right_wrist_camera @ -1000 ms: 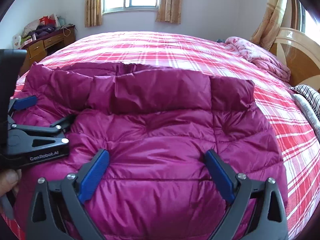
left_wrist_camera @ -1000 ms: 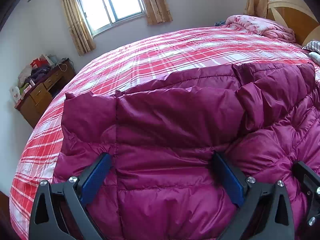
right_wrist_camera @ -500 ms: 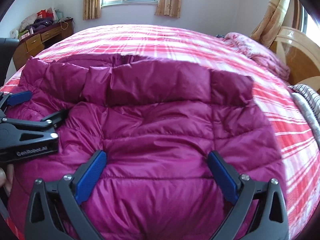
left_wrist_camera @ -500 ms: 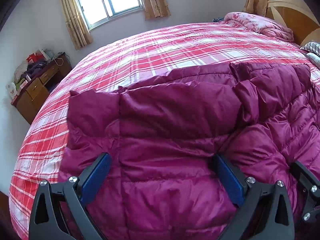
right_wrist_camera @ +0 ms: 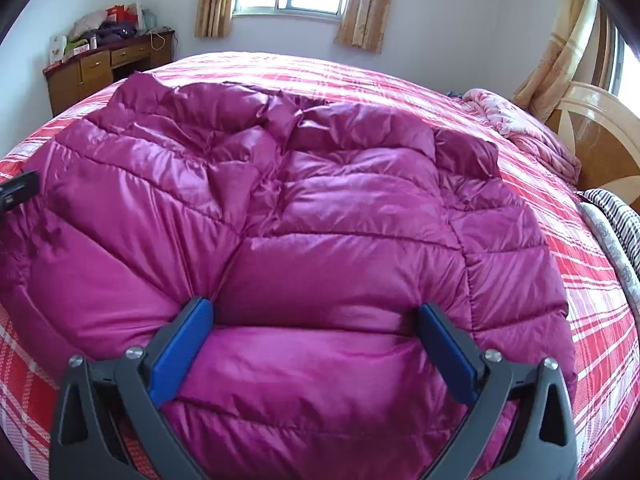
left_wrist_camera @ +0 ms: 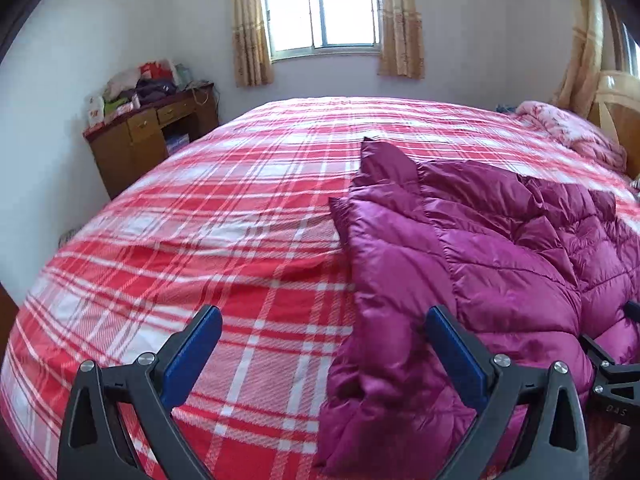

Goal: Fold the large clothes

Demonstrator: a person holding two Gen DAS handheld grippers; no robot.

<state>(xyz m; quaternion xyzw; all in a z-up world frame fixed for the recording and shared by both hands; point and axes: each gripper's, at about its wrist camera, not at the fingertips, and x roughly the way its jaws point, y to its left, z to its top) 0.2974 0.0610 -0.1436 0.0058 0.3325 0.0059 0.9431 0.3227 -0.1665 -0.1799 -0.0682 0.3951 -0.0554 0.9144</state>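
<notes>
A magenta quilted down jacket lies folded on the red plaid bed. In the left wrist view the jacket fills the right half. My left gripper is open at the jacket's left edge, left finger over bare bedspread, right finger on the jacket. My right gripper is open, its blue pads pressed into the jacket's near edge, holding nothing. The right gripper's body shows at the right edge of the left wrist view. The left gripper shows at the left edge of the right wrist view.
A wooden desk with clutter stands against the left wall. A pink quilt and a wooden headboard are at the right. Striped bedding lies at the right edge. A curtained window is in the far wall.
My left gripper has swung left off the jacket to its left edge, over bare bedspread. The jacket's far part now lies looser and more rumpled. My right gripper stays at the near edge.
</notes>
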